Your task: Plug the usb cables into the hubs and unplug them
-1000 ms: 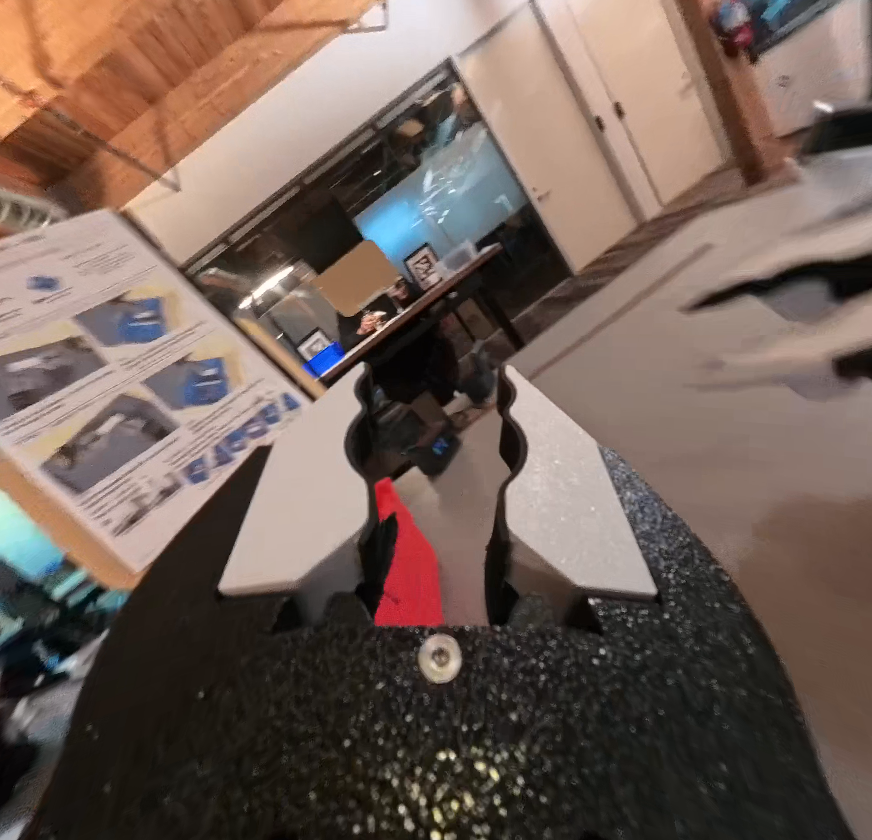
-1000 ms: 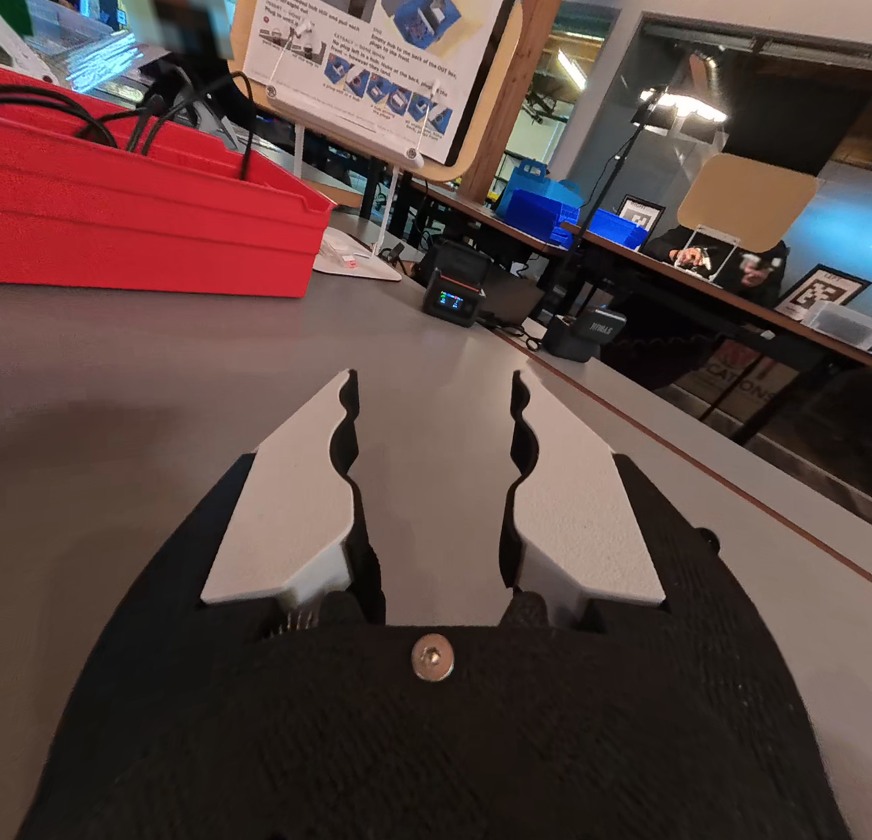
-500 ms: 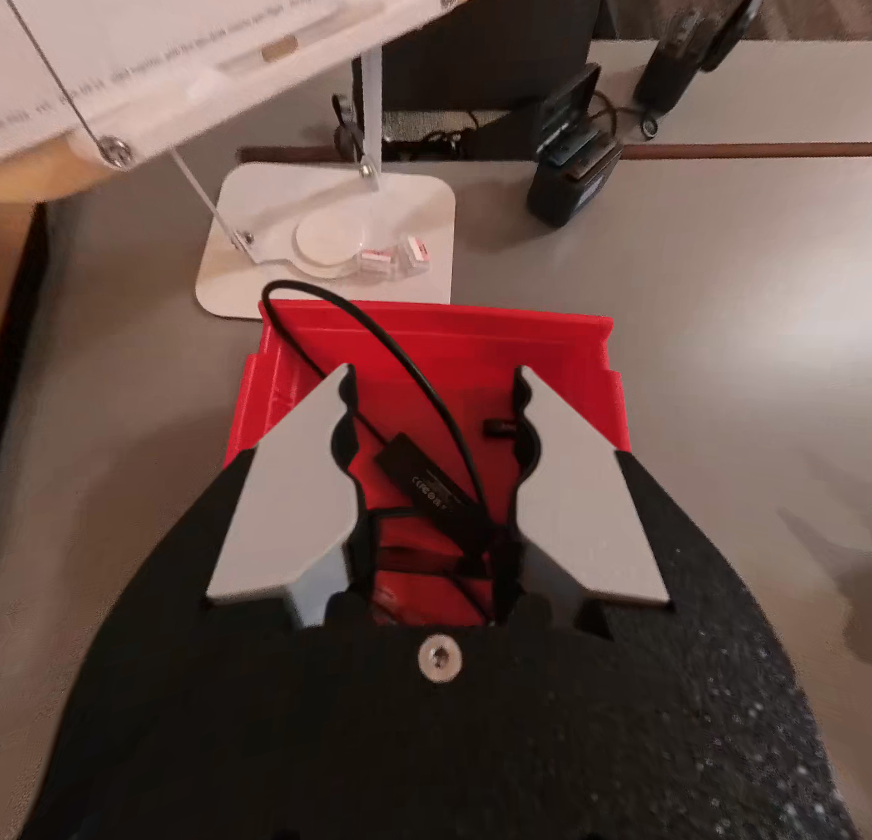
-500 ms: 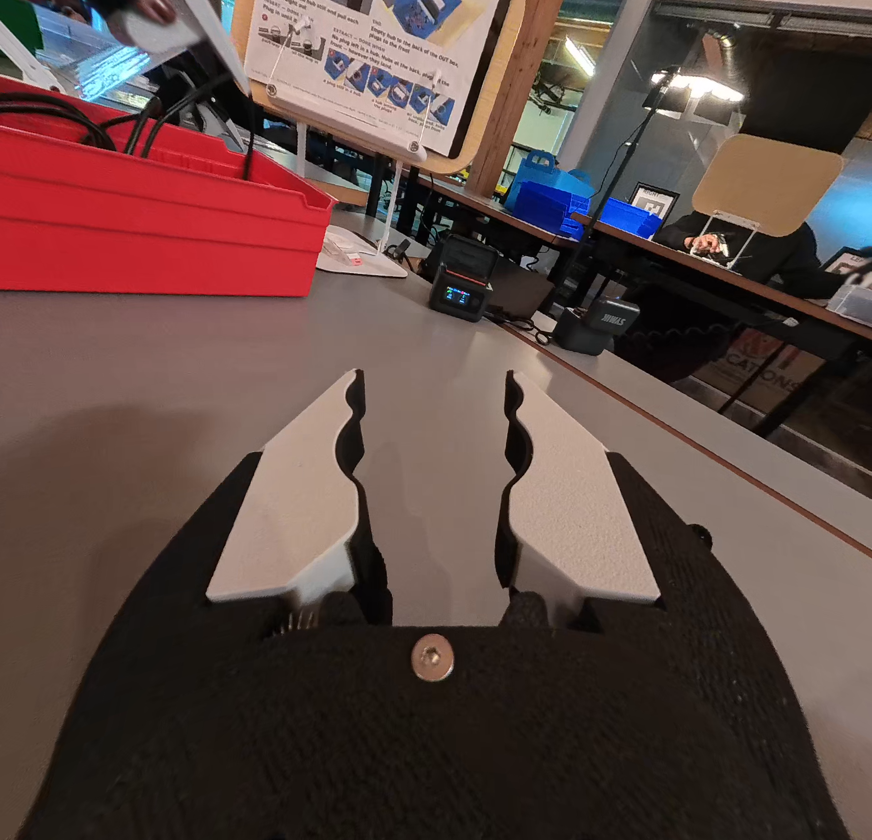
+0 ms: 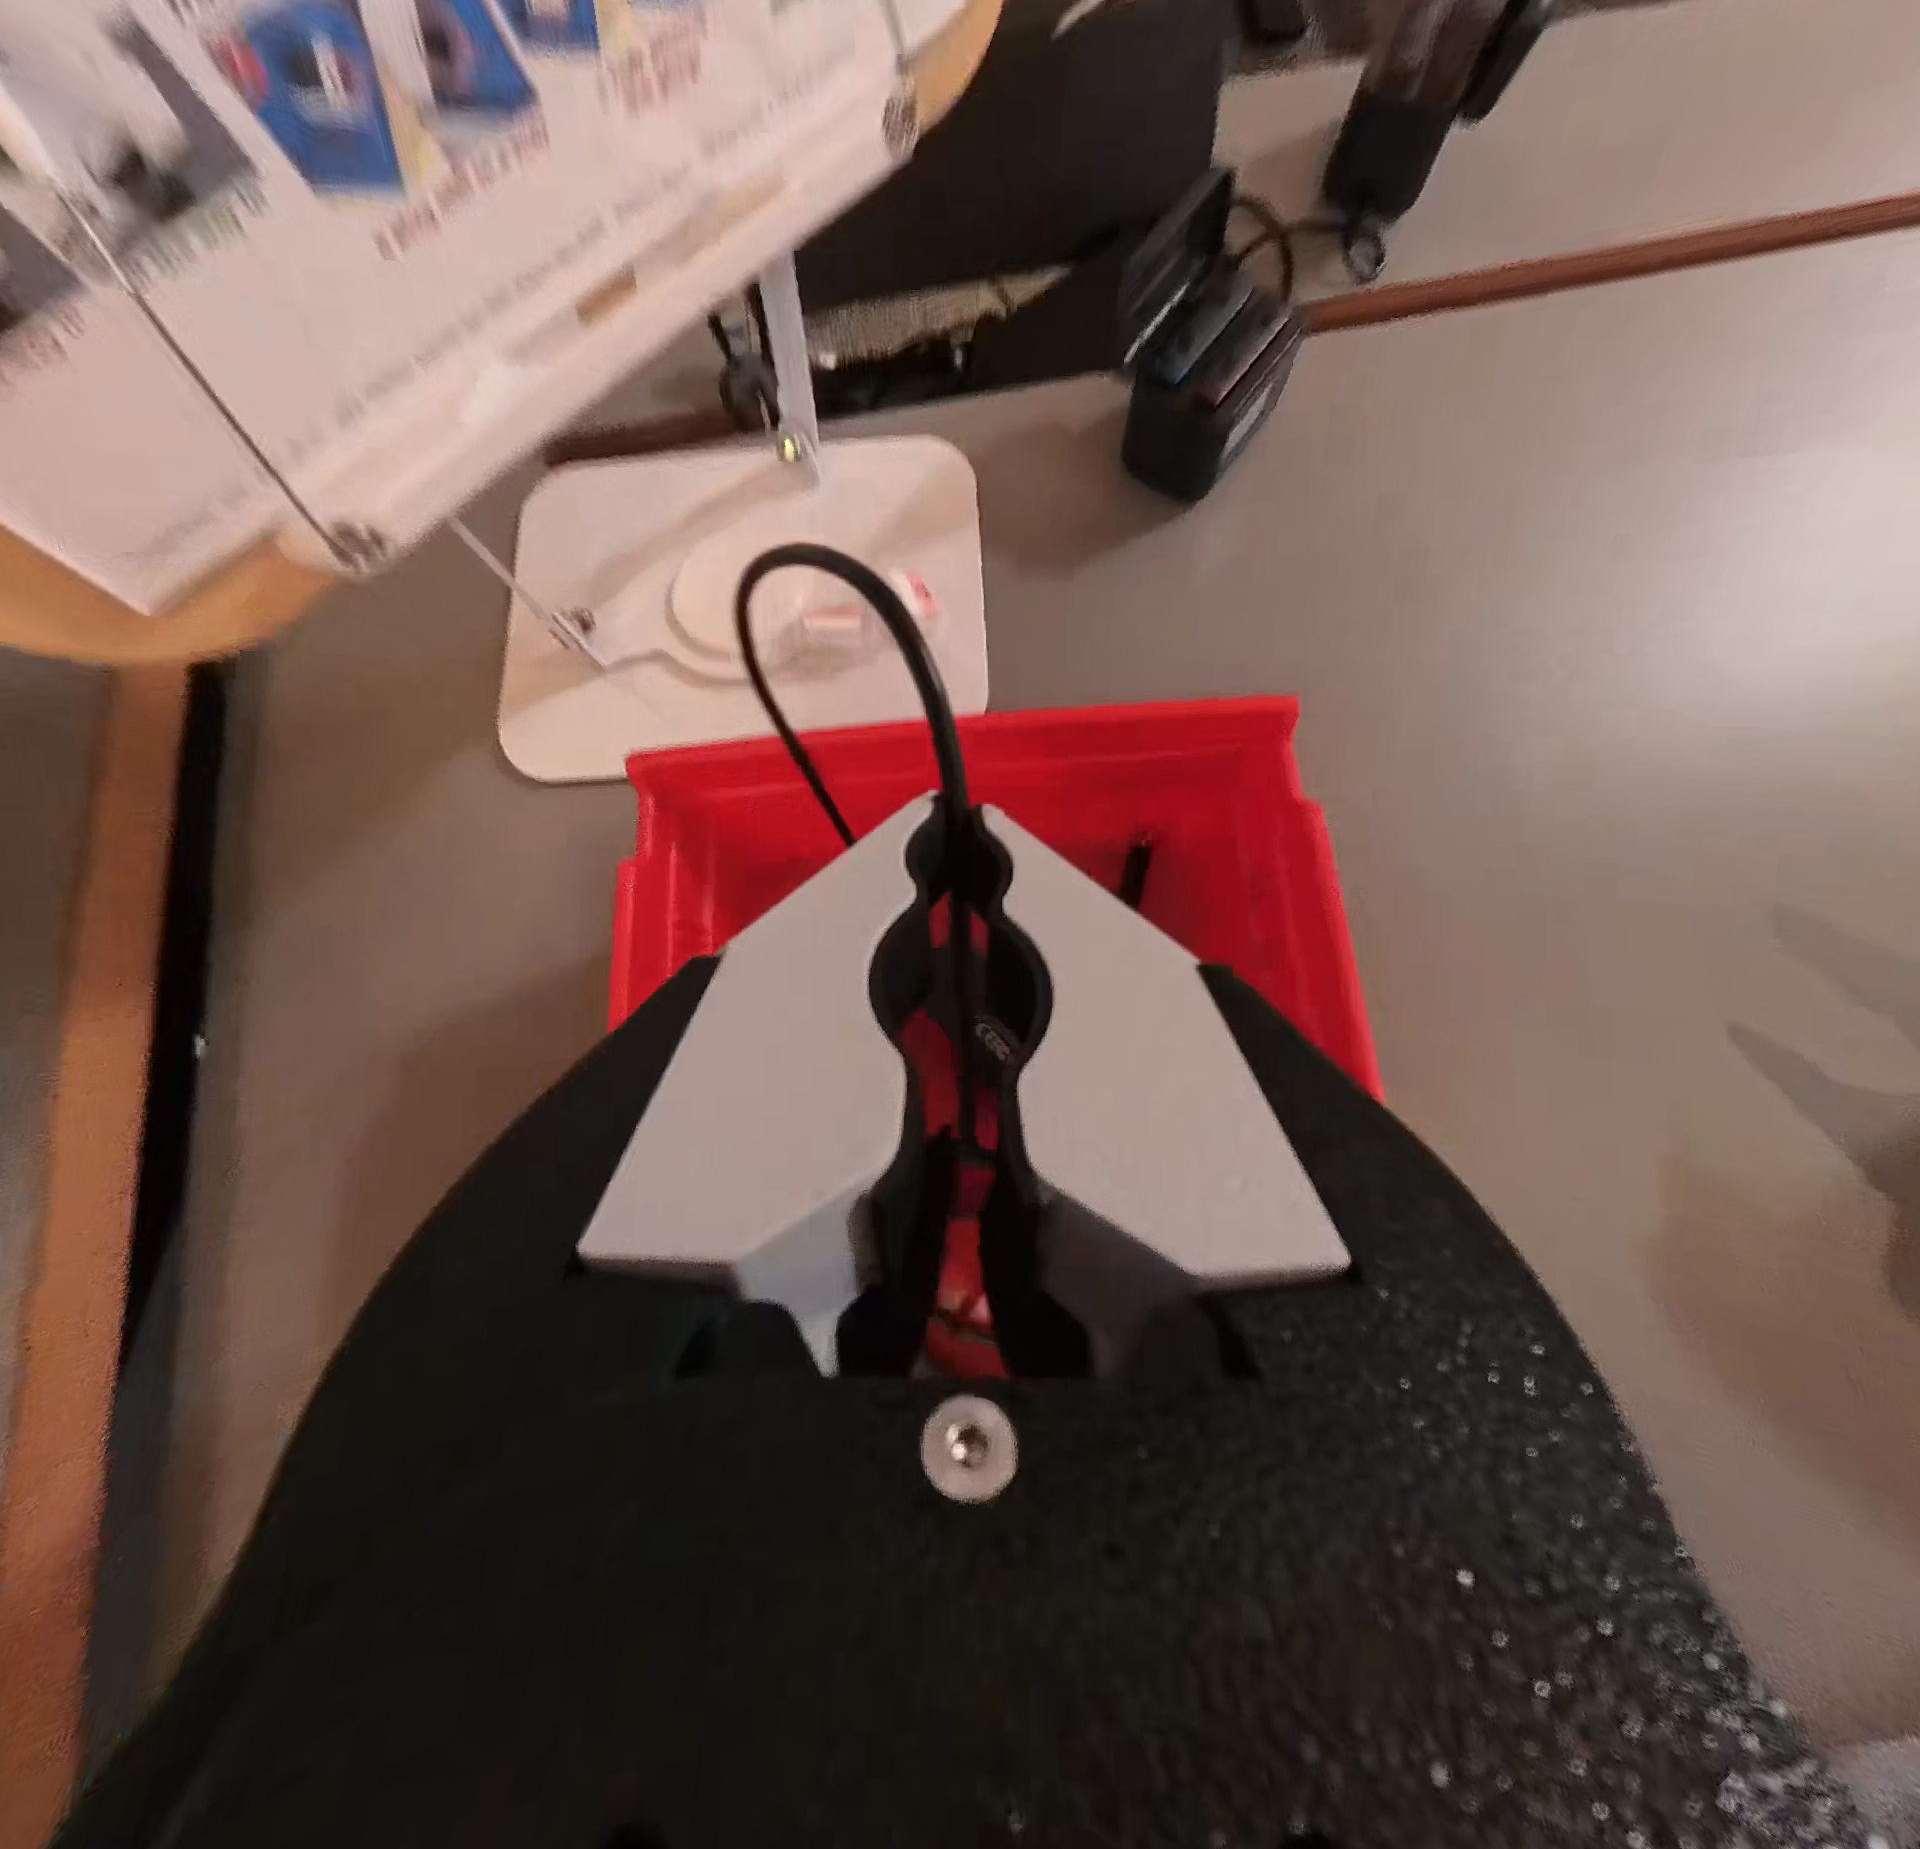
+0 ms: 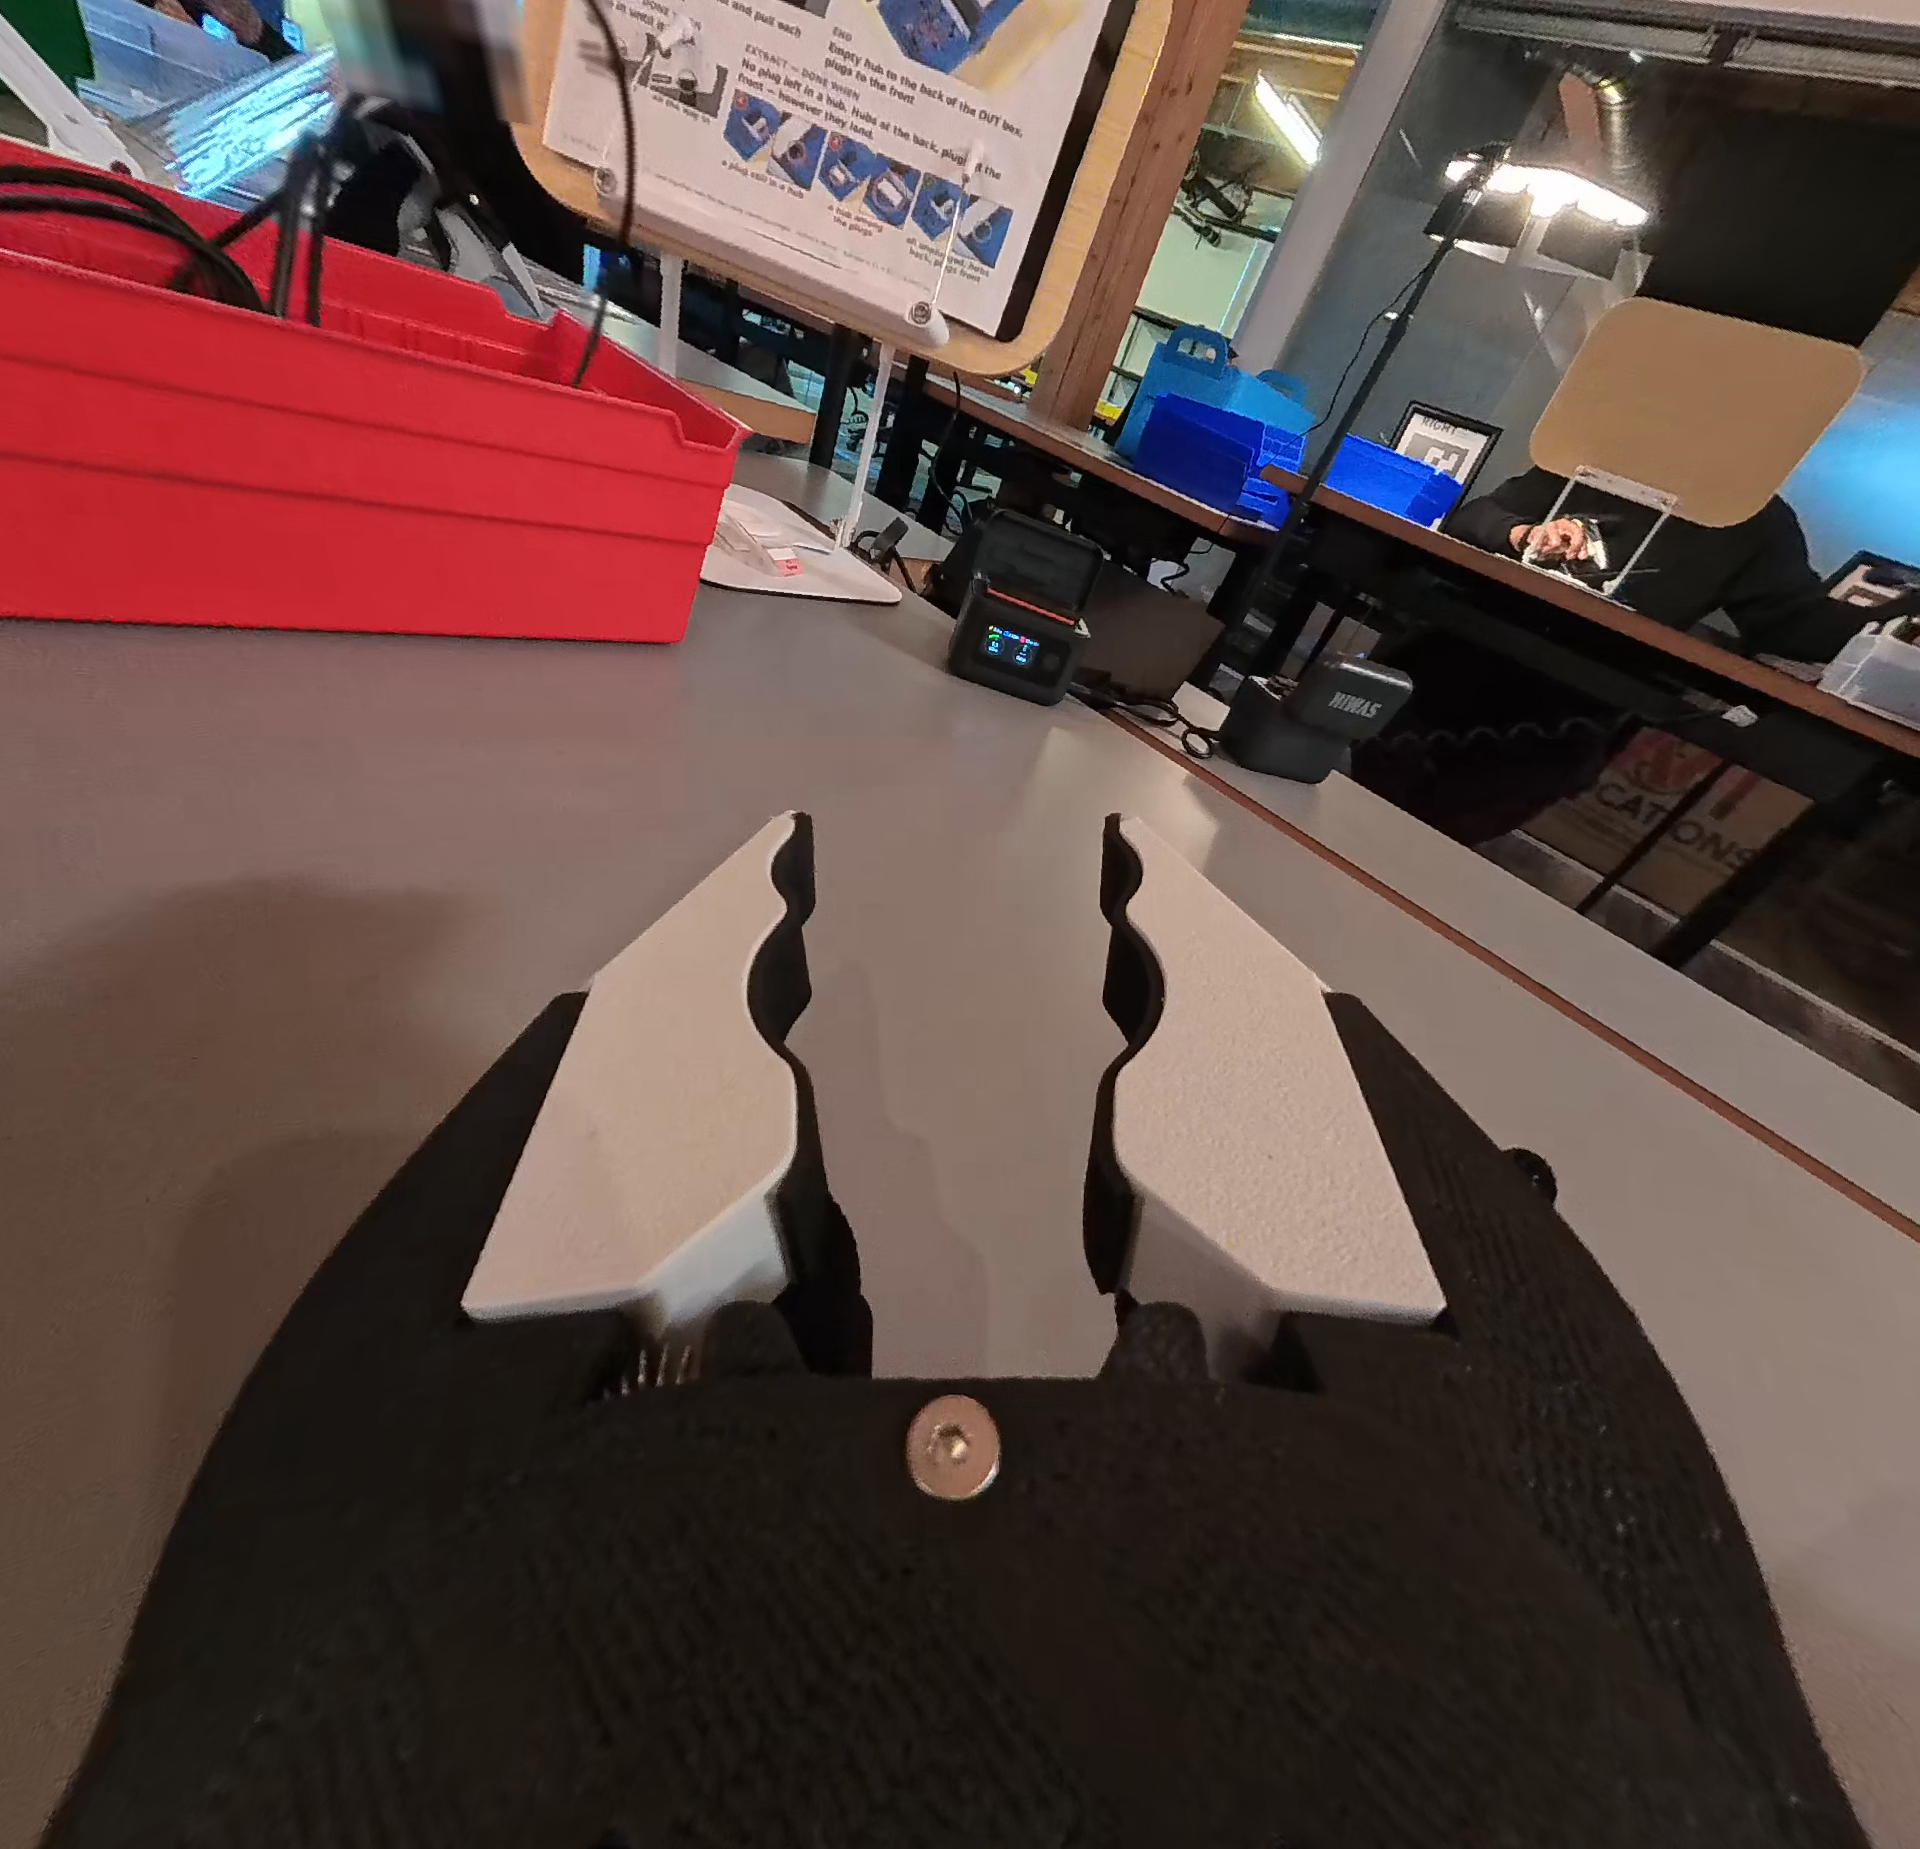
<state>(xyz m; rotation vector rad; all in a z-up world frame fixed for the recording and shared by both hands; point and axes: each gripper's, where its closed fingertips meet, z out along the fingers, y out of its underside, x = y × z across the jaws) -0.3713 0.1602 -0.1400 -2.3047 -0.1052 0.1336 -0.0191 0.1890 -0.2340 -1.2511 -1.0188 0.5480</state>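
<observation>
In the left wrist view my left gripper [image 5: 958,817] is above the red bin [image 5: 1257,760], shut on a slim black usb hub [image 5: 987,1036]. The hub's black cable [image 5: 831,578] loops out past the fingertips and drops back into the bin. More black cables lie under the fingers, mostly hidden. In the right wrist view my right gripper [image 6: 956,833] is open and empty, low over the grey table [image 6: 416,812]. The red bin [image 6: 364,511] stands to its left with black cables [image 6: 156,230] in it. The left gripper [image 6: 416,23] shows blurred above the bin.
A white instruction board [image 6: 831,116] on a white base plate [image 5: 748,604] stands behind the bin. A small black device with a lit screen [image 6: 1023,636] and a black charger [image 6: 1320,719] sit at the table's far edge. A person sits at a farther table [image 6: 1662,573]. The gap from one gripper's tips to the other's is roughly 35 cm.
My left gripper swung down over the red bin, then shut on the black hub and rose a little. My right gripper stayed open and shifted only slightly.
</observation>
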